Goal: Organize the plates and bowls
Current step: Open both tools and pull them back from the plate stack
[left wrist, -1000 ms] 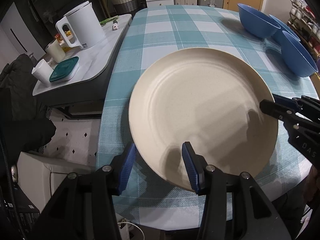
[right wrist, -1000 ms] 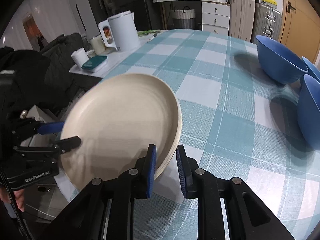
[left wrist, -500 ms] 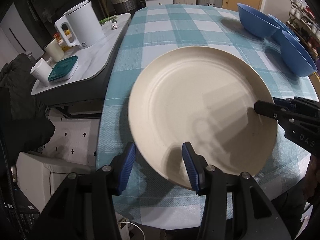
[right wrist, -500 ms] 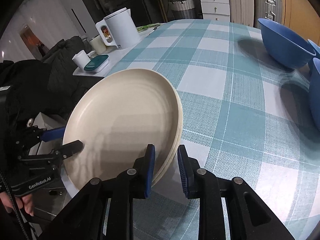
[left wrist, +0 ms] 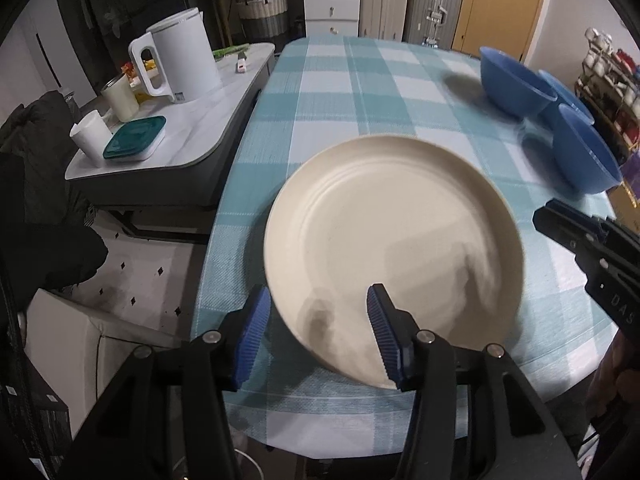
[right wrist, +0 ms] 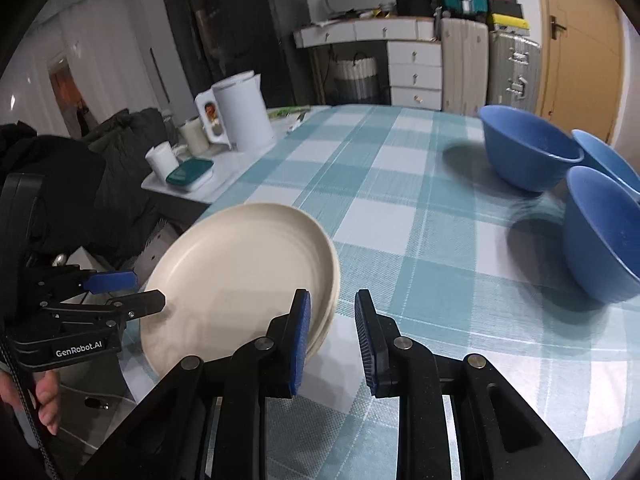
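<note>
So my right gripper (right wrist: 330, 336) has let go of the cream plates (right wrist: 244, 276): half a second back its pads pinched their right rim, now it's pulled clear, jaws slightly apart and empty. My left gripper (left wrist: 316, 328) is opening wider around the near-left rim, pads not pressing. Plates sit on the checked tablecloth (left wrist: 360, 92), three blue bowls (right wrist: 528, 148) far right.

The third blue bowl (right wrist: 608, 156) sits half hidden behind its neighbours, cut by the frame's edge.
</note>
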A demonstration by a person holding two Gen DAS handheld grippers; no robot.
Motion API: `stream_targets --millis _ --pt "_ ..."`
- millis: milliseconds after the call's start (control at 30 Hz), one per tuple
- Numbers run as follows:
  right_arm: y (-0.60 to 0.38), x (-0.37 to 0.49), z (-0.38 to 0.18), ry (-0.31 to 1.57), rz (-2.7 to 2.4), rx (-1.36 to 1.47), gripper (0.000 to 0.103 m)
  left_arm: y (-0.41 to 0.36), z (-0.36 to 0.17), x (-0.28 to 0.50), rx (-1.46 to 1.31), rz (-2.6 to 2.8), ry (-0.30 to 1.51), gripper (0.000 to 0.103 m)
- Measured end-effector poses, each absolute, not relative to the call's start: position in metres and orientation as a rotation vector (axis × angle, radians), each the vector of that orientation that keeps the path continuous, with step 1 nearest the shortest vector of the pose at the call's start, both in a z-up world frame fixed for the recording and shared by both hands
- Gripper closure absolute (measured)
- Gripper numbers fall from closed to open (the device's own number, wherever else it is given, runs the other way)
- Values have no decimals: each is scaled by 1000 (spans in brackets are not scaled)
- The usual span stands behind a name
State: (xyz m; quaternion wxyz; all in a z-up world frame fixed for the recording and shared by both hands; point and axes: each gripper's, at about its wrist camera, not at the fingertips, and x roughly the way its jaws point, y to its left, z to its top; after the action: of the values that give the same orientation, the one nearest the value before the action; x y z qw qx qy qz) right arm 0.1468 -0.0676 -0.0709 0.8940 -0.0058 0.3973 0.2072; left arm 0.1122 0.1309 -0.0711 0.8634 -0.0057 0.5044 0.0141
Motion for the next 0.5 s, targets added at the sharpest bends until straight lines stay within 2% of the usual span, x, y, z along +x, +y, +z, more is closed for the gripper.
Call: stream_targets --millis 200,333,433,500 --pt "-91 123 -47 727 377 16 80 117 -43 103 -68 -25 977 48" --pt "-118 106 -26 652 324 43 76 95 -23 94 -45 -56 893 22" --pt "-139 94 -11 609 288 64 70 74 -10 88 -16 -94 831 22" --pt "-153 86 -3 590 270 72 69 61 -3 85 -9 -114 807 21"
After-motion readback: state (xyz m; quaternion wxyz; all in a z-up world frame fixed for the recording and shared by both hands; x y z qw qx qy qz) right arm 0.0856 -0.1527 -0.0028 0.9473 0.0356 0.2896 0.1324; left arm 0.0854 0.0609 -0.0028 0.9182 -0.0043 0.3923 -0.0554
